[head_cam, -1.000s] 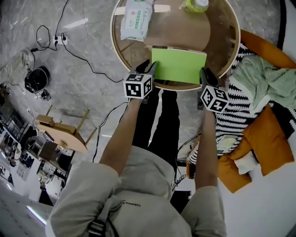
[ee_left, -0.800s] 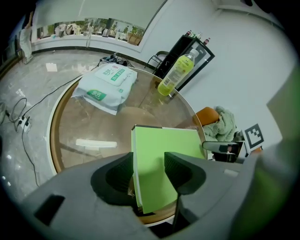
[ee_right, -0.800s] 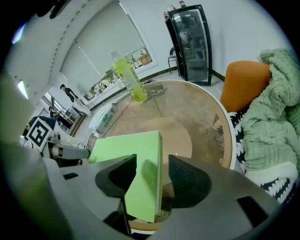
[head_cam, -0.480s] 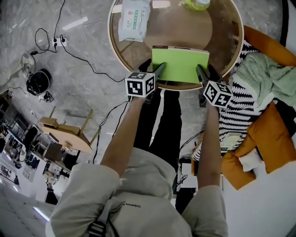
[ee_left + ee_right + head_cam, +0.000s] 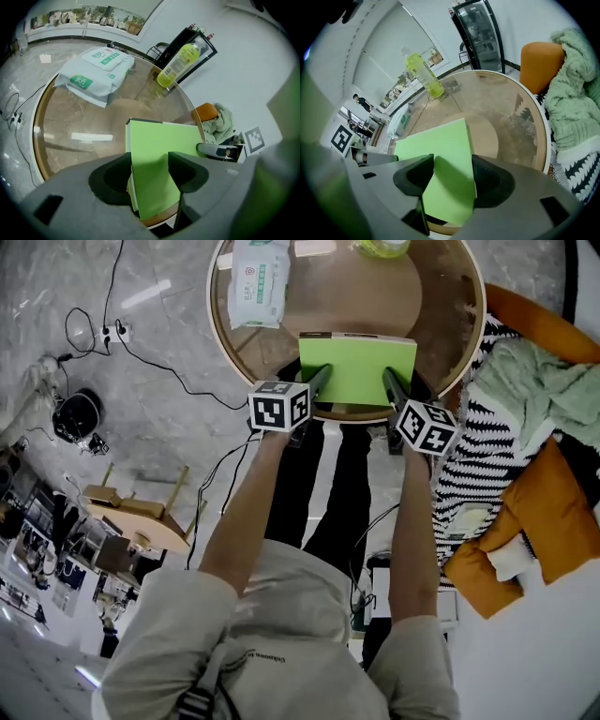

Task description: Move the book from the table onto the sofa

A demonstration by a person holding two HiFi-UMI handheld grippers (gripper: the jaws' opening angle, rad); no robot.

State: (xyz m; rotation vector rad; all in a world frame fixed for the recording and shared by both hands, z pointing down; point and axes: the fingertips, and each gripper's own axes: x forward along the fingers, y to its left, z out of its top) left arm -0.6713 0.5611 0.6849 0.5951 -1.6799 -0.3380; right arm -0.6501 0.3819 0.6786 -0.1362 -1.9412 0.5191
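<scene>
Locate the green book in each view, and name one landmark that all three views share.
Head view: green book upper centre, at the near edge of the round table.
Left gripper view: lower centre.
Right gripper view: lower centre, slightly left.
Shared landmark: the yellow-green bottle, beyond the book on the table.

Both arms reach forward and down. The left gripper and right gripper have just opened (jaws wide apart), each straddling a side of the book.
</scene>
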